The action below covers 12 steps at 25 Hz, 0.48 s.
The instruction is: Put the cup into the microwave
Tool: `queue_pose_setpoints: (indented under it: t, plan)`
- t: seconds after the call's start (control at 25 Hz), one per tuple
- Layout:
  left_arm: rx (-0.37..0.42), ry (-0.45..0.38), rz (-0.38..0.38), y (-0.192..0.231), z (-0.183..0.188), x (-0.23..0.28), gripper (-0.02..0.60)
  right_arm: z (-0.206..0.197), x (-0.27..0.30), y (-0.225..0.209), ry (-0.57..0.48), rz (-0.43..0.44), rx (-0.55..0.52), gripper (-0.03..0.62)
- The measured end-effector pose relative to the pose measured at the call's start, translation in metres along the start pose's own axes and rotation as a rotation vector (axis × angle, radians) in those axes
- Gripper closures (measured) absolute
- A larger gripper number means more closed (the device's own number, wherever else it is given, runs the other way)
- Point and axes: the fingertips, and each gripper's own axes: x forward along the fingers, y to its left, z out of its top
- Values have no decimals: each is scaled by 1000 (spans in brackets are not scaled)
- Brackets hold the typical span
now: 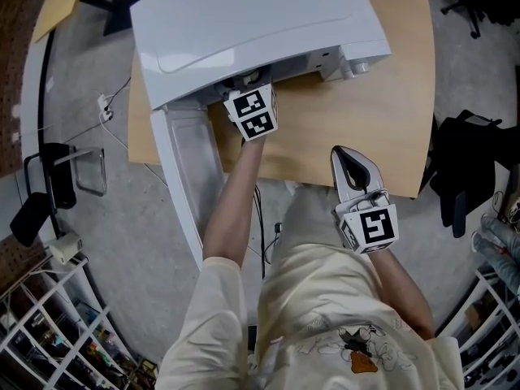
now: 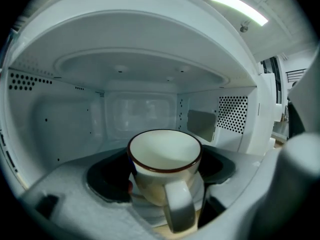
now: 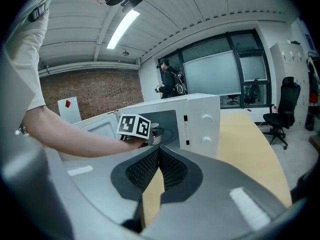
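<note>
A cream cup [image 2: 164, 156] with a brown rim stands between the jaws of my left gripper [image 2: 163, 175], its handle facing the camera. The black pads hug both its sides, and it sits inside the white microwave cavity [image 2: 140, 109]. From the head view, the left gripper [image 1: 252, 108] reaches into the open microwave [image 1: 252, 23], and its fingertips and the cup are hidden by the housing. My right gripper [image 1: 351, 162] hovers over the table's front edge, to the right of the microwave, shut with nothing in it. Its pads meet at the tip [image 3: 159, 154].
The microwave door [image 1: 191, 161] hangs open past the left front edge of the wooden table [image 1: 382, 112]. Wire racks [image 1: 49, 323] stand at the lower left and a black chair [image 1: 463, 169] at the right. A person [image 3: 170, 81] stands far behind.
</note>
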Motion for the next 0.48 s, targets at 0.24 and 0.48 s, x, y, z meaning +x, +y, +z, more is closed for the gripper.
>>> queue_pose_setpoints:
  t: [0.24,0.48]
  plan:
    - [10,-27,-3,4,4,9,184,0,4,3,1,-3,5,586]
    - [15,-53,-13,0,5,0,117,4,5,7,-1,15,-11,586]
